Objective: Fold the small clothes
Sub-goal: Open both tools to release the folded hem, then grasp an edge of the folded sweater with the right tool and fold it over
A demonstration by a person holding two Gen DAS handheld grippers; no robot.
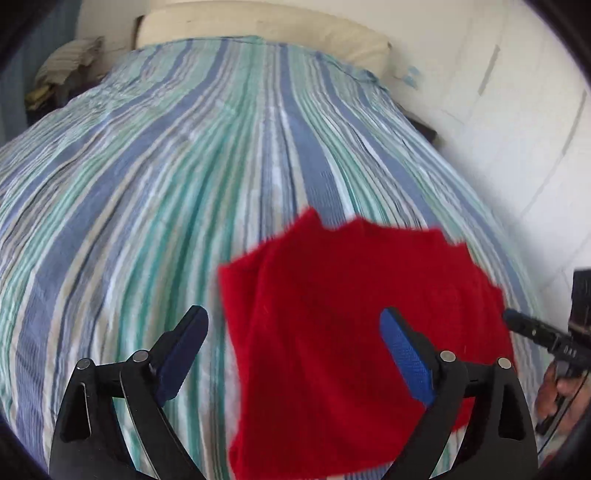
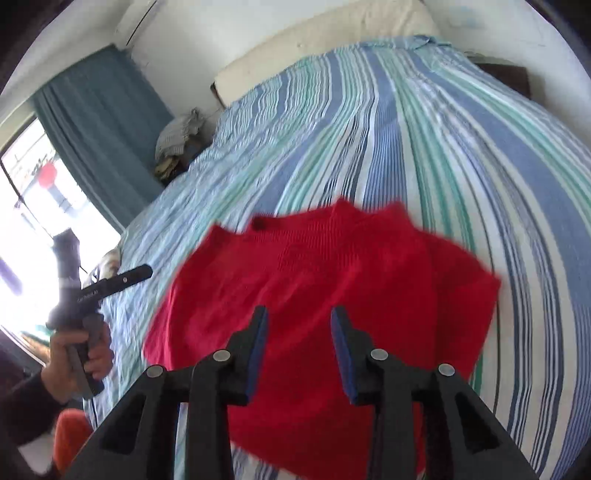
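A red knit garment (image 1: 343,314) lies on the striped bedspread (image 1: 184,166) near the bed's front edge, folded over on itself. It also shows in the right wrist view (image 2: 325,280). My left gripper (image 1: 295,325) is open wide above the garment's left part and holds nothing. My right gripper (image 2: 299,325) is open with a narrower gap above the garment's middle and holds nothing. The right gripper shows at the right edge of the left wrist view (image 1: 535,328). The left gripper shows at the left of the right wrist view (image 2: 122,278), held in a hand.
A cream headboard cushion (image 1: 258,26) stands at the far end of the bed. A pile of clothes (image 2: 177,140) sits beside the bed on the far left. A teal curtain (image 2: 99,122) and a bright window (image 2: 40,221) are at the left. A white wall (image 1: 517,129) runs along the right.
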